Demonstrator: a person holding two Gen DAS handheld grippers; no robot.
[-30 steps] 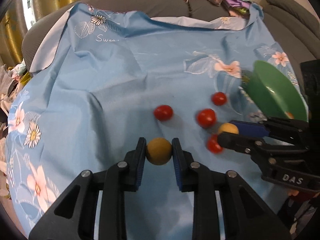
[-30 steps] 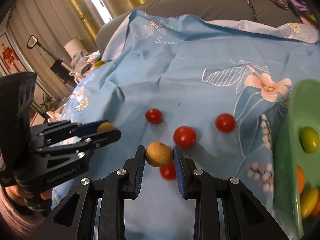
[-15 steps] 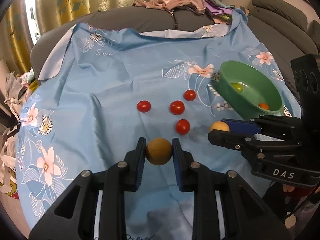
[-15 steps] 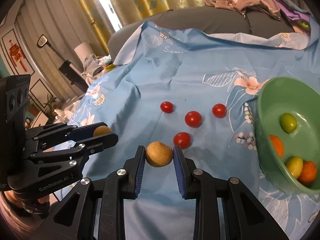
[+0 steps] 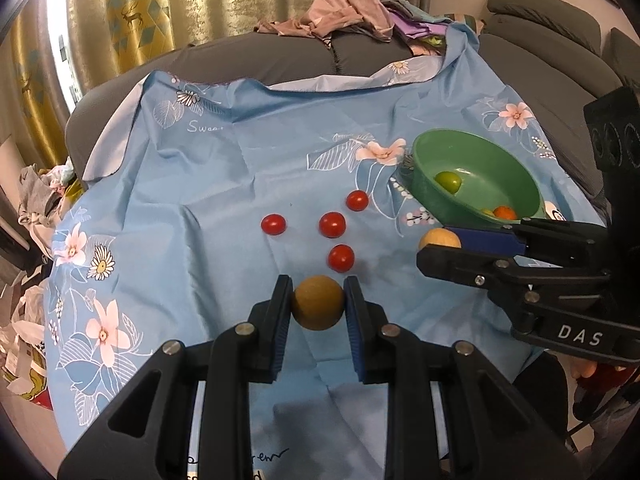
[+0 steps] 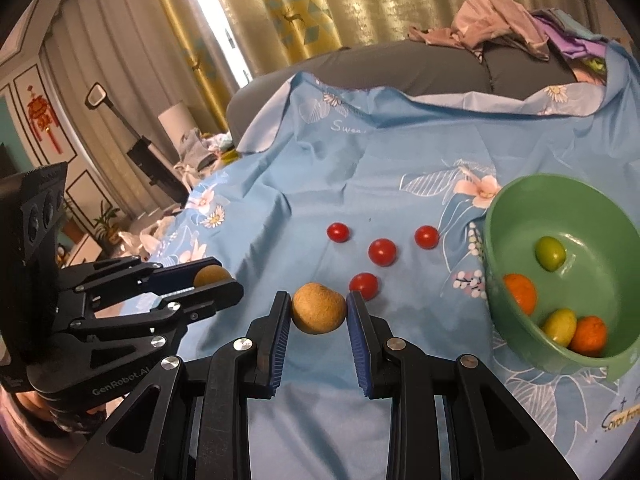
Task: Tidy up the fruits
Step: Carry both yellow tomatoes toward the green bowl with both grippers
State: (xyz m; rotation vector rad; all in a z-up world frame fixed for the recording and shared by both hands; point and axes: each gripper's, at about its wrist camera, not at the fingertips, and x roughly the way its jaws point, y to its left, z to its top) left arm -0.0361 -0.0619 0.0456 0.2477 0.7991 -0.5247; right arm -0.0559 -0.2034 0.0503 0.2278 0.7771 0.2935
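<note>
My left gripper point(image 5: 318, 304) is shut on a round tan fruit point(image 5: 318, 302), held above the blue floral cloth point(image 5: 224, 208). My right gripper point(image 6: 319, 312) is shut on a second tan fruit point(image 6: 319, 308). Each gripper shows in the other's view: the right gripper point(image 5: 440, 246) at the right with its tan fruit point(image 5: 439, 238), the left gripper point(image 6: 214, 280) at the left with its own fruit point(image 6: 210, 275). Several red tomatoes point(image 5: 332, 225) point(image 6: 382, 252) lie on the cloth ahead. A green bowl point(image 6: 500, 216) point(image 5: 424, 188) at the right holds orange and green fruits.
The cloth covers a grey sofa point(image 5: 280, 60) with a heap of clothes point(image 5: 344, 16) on its back. Gold curtains point(image 6: 280, 12) hang behind. Clutter and bags point(image 5: 28, 216) lie past the cloth's left edge. A hand point(image 6: 24, 404) holds the left gripper.
Both grippers have risen and pulled back from the cloth, each keeping its tan fruit. The tomatoes and bowl look smaller and farther, and the whole bowl has come into view.
</note>
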